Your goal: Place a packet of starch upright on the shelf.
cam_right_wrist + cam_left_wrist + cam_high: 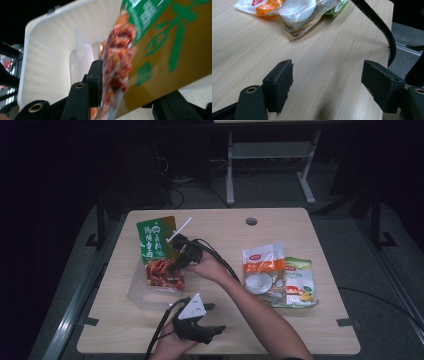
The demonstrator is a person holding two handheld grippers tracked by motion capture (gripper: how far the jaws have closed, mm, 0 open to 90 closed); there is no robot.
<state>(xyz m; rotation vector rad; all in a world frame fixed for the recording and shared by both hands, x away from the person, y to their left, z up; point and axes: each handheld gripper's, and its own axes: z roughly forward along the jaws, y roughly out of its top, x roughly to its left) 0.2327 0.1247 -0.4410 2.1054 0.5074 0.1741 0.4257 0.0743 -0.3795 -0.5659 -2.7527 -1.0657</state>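
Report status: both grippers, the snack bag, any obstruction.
Left gripper open, idle over the table. Right gripper open around the green-and-red snack bag, bag standing in the clear plastic bin. No obstruction seen.

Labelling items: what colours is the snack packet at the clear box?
Green top, red food print below, on the snack packet; clearest in the high view.

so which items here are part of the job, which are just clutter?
In the job: green snack bag, clear plastic bin, right gripper with the bag between its jaws.
Lying about: orange-and-white packet, green-and-yellow packet, left gripper open and idle.
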